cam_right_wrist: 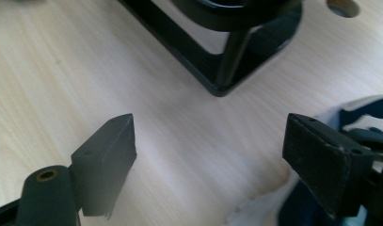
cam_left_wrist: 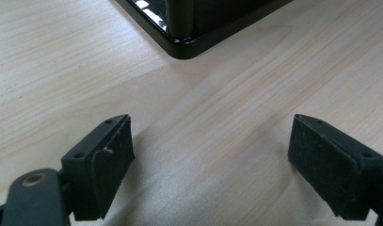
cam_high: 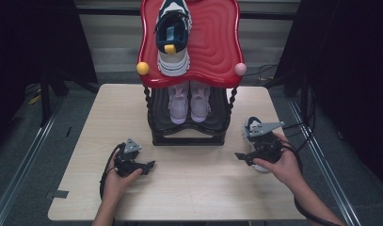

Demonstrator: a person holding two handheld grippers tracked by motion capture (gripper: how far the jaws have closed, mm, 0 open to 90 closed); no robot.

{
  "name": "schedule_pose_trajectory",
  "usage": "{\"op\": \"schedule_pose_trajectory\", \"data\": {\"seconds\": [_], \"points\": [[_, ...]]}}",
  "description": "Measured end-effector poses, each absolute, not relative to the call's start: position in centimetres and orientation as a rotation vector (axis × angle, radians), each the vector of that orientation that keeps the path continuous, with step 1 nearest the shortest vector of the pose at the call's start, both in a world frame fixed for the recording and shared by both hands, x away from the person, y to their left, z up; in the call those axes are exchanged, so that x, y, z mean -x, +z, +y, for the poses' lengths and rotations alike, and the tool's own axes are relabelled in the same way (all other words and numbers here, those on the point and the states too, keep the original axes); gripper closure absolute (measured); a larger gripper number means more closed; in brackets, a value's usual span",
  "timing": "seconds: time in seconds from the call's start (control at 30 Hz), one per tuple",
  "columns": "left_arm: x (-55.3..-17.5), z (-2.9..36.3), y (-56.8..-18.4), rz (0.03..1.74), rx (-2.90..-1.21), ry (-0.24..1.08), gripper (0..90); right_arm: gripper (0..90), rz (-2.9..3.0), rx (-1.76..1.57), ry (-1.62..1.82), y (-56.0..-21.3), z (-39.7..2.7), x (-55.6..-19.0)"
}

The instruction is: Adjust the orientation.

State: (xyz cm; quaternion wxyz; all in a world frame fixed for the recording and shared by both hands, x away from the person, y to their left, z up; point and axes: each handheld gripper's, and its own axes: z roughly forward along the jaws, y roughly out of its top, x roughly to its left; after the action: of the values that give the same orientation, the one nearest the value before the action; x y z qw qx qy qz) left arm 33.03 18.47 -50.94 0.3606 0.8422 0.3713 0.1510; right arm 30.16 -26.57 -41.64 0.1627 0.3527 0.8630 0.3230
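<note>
Pale wooden table [cam_high: 189, 188], grain running lengthwise. At its far middle we note a two-tier shoe rack [cam_high: 189, 140] with a black base frame and twisted black posts.

The top shelf [cam_high: 217, 42] is red, ribbed and wavy-edged. A yellow ball knob [cam_high: 142, 68] sits at its front left corner, a pink ball knob [cam_high: 240, 69] at its front right. On it stands one navy-and-white sneaker [cam_high: 173, 37], left of centre.

On the lower black shelf [cam_high: 161, 120] we see a pair of pale pink shoes [cam_high: 189, 101], side by side and touching.

Black cables [cam_high: 267, 70] lie on the grey floor beyond the table's right corner.
</note>
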Motion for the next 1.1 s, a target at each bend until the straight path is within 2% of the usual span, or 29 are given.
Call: {"op": "schedule_pose_trajectory", "data": {"seconds": [0.43,0.53,0.6,0.7,0.83,1.1], "points": [[-33.0,18.5,-50.9,0.958,-2.169,0.389,14.1,19.9,2.398,-1.100,0.853,-41.7,-30.0,-30.1],[-33.0,18.5,-50.9,0.957,-2.171,0.389,14.1,24.8,2.426,-1.113,0.827,-42.4,-30.5,-29.9],[-33.0,18.5,-50.9,0.958,-2.170,0.389,14.1,32.7,2.472,-1.105,0.835,-42.9,-30.5,-29.8],[-33.0,18.5,-50.9,0.958,-2.169,0.389,14.1,34.4,2.475,-1.087,0.816,-43.3,-30.0,-29.5],[-33.0,18.5,-50.9,0.957,-2.170,0.389,14.1,42.9,2.497,-1.082,0.817,-43.2,-29.7,-29.3],[-33.0,18.4,-51.0,0.958,-2.167,0.388,14.1,52.0,2.532,-1.053,0.832,-43.0,-28.4,-28.7]]}}
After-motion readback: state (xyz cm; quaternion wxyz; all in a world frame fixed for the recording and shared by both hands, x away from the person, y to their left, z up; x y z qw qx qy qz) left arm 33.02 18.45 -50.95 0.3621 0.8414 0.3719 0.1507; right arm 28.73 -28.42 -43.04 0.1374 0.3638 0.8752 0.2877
